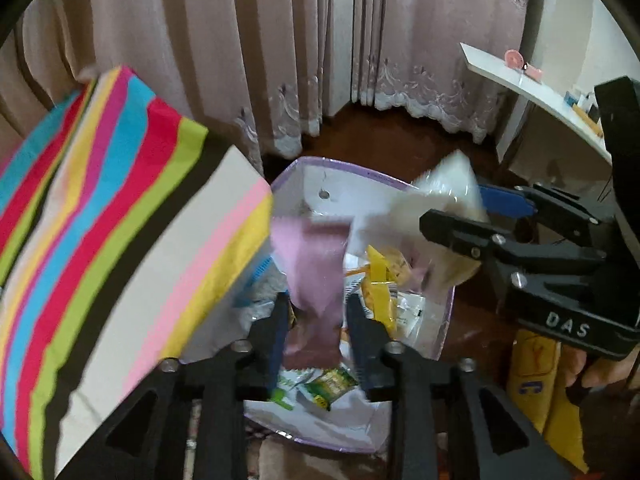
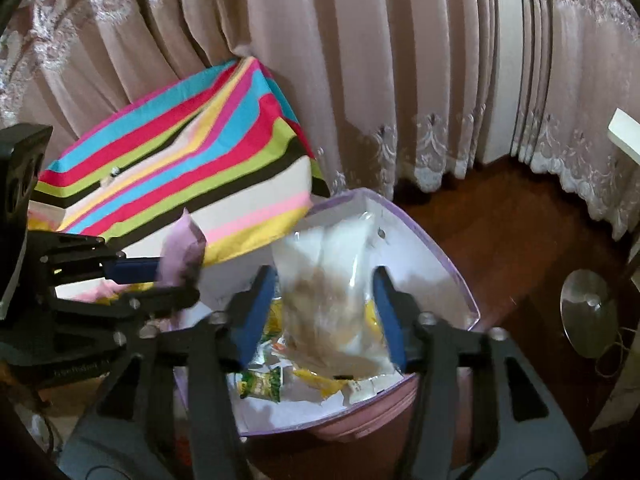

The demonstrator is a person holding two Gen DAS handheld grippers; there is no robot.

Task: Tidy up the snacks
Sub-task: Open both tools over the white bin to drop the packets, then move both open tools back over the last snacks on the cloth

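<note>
Behind you, pale mauve curtains [image 2: 360,80] with lace hems hang to a dark wooden floor [image 2: 500,232]. A striped cushion [image 2: 192,176] leans at ten o'clock. A white shelf [image 1: 532,88] juts in at two o'clock, and a round metal base [image 2: 588,312] sits at three o'clock.

Soft, even indoor light, no hard shadows. Motion blur smears the pink packet [image 1: 316,280] and clear bag [image 2: 336,300] ahead of each gripper; fisheye bends the curtains [image 2: 360,60], corners black.

Black left claw [image 1: 318,312] and right claw [image 2: 326,312], blue pads, silver screws
</note>
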